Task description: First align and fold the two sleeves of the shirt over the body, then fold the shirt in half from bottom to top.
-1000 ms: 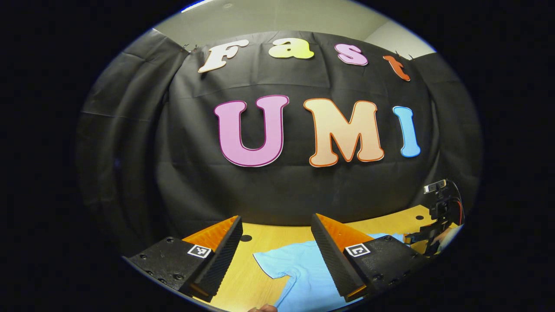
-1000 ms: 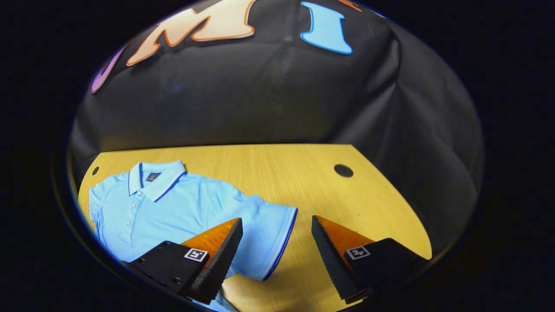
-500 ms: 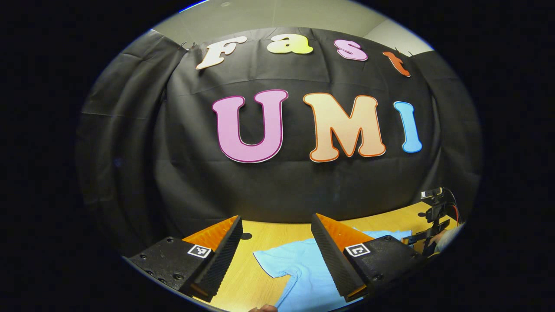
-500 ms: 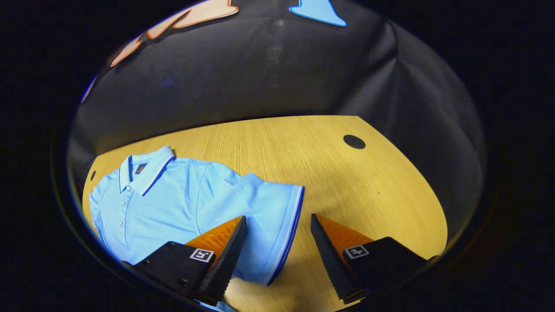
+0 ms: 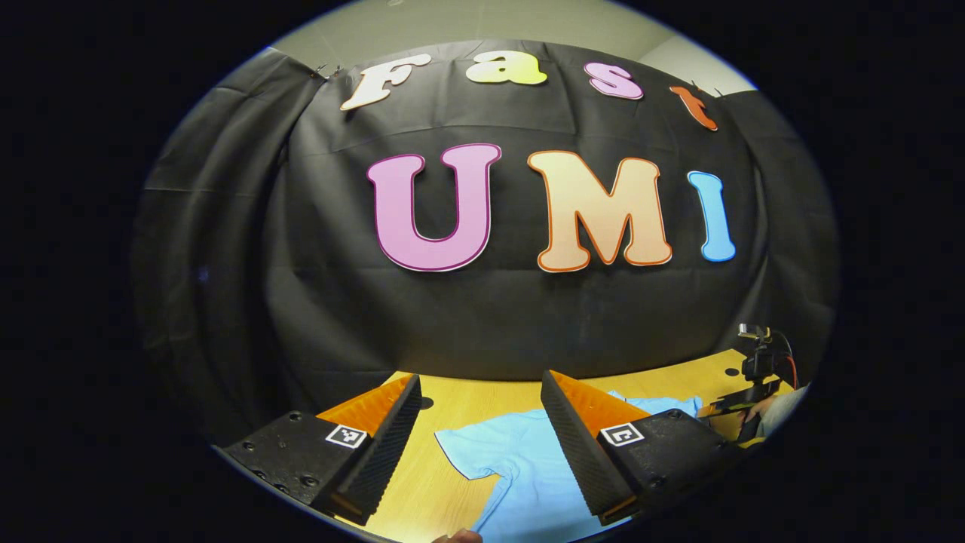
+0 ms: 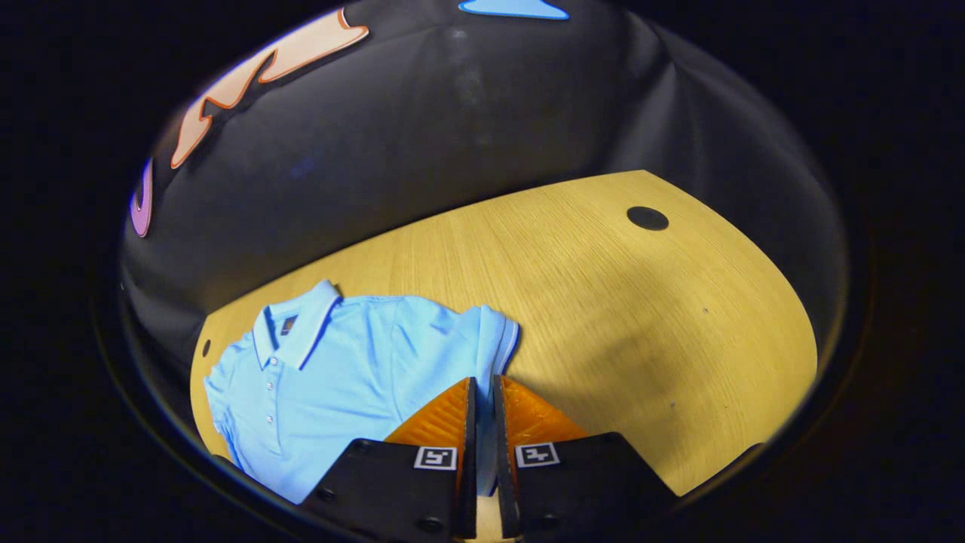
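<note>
**Right claw pinches the sleeve edge; left claw waits open**

The right gripper [image 6: 482,392] is almost closed, with only a thin slit between its fingers, and the hem of the shirt's sleeve [image 6: 494,339] stands in that slit, so it seems to hold the cloth. The left gripper [image 5: 482,445] is wide open and holds nothing; it hangs above the other sleeve [image 5: 482,452].

The shirt [image 6: 339,385] is a light blue polo, lying flat and face up on the wooden table [image 6: 603,302], collar [image 6: 298,332] toward the booth wall. I judge it as thin, light and soft: it will hang and wrinkle when lifted, and it can slip from a weak pinch. The best place to hold is the sleeve cuff with its darker trim, where the cloth is doubled and firmer. For the last fold, the bottom hem corners are better.

Around the shirt the table carries little: some dark round holes [image 6: 647,219] in the wood, well apart from the cloth. In the left gripper view the right gripper and the hand holding it appear far at the right edge [image 5: 754,377]. Nothing seems to block the fold over the body.
</note>
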